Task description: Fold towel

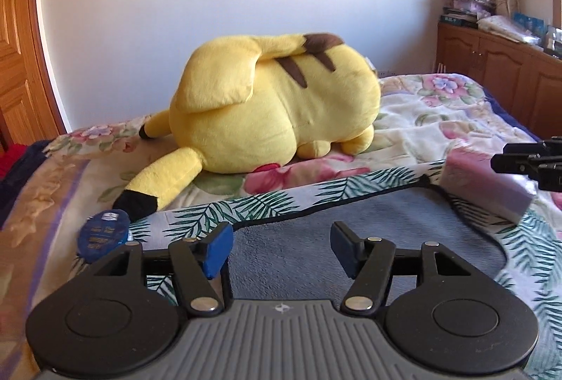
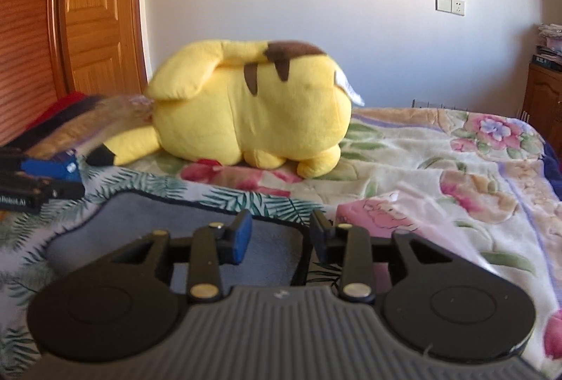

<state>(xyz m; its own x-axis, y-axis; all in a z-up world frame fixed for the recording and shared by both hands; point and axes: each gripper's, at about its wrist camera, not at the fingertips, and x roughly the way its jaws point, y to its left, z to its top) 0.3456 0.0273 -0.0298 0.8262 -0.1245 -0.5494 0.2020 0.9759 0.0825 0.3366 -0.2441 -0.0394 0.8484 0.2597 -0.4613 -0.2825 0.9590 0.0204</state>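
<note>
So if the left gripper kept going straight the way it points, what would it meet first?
Probably the towel: the open left gripper hovers low over its grey centre and leaf-print border. Beyond that lies the floral blanket, then the yellow plush toy. Depth is unclear, so it might clear the towel.

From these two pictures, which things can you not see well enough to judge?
- Towel: its near edge is hidden behind the left gripper body in the left wrist view.
- Towel, right wrist view: the right gripper covers its near part.
- Plush toy: its face points down.
- Blue round object: print too small to read.
</note>
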